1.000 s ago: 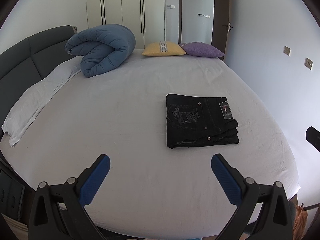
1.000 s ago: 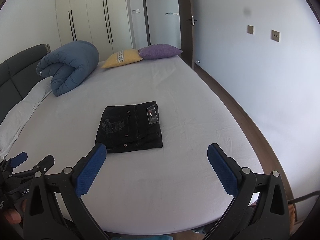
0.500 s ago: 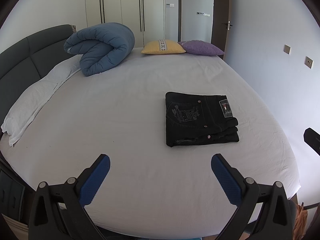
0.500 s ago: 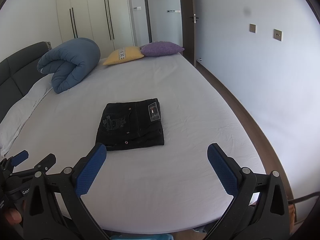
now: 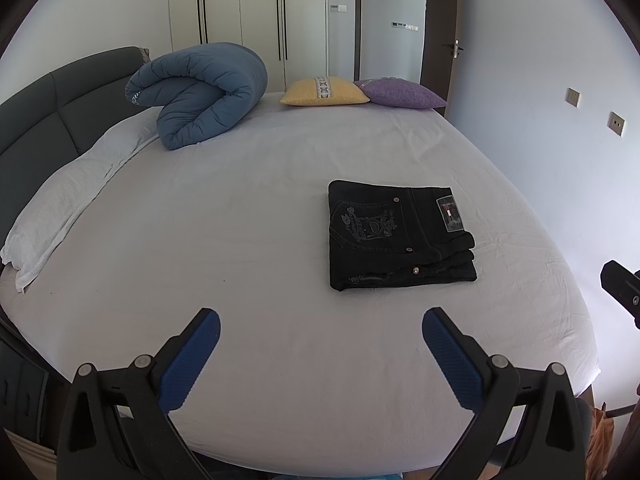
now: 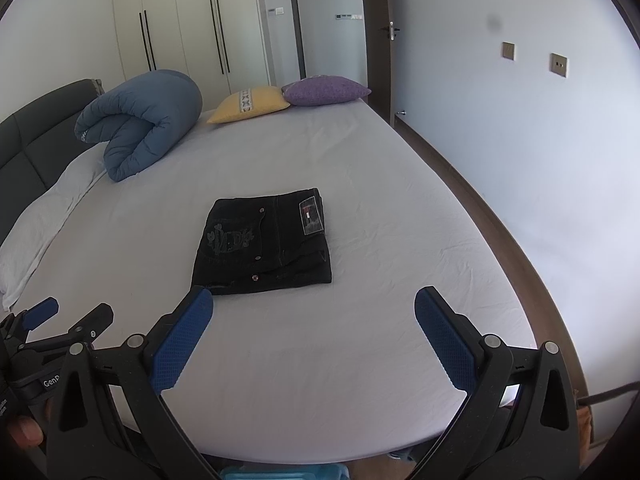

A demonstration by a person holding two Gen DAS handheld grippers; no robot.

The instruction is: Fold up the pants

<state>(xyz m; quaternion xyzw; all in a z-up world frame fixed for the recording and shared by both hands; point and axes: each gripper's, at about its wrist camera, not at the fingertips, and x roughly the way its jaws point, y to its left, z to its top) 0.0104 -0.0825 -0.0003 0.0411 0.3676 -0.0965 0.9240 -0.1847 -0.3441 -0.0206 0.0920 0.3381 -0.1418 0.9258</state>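
Note:
The black pants (image 5: 396, 236) lie folded in a flat rectangle on the white bed (image 5: 240, 220), label patch facing up. They also show in the right wrist view (image 6: 264, 244). My left gripper (image 5: 320, 320) is open and empty, held back over the bed's near edge, short of the pants and to their left. My right gripper (image 6: 314, 300) is open and empty, just short of the pants' near edge. The left gripper also shows at the lower left of the right wrist view (image 6: 66, 314).
A rolled blue duvet (image 5: 200, 92), a yellow cushion (image 5: 324, 91) and a purple cushion (image 5: 400, 94) lie at the far end. A white pillow (image 5: 68, 196) lies along the grey headboard (image 5: 44, 116) on the left. A wall (image 6: 520, 140) runs close along the right.
Both grippers have drifted slightly; the view has shifted a little. The pants have not moved and both grippers stay open.

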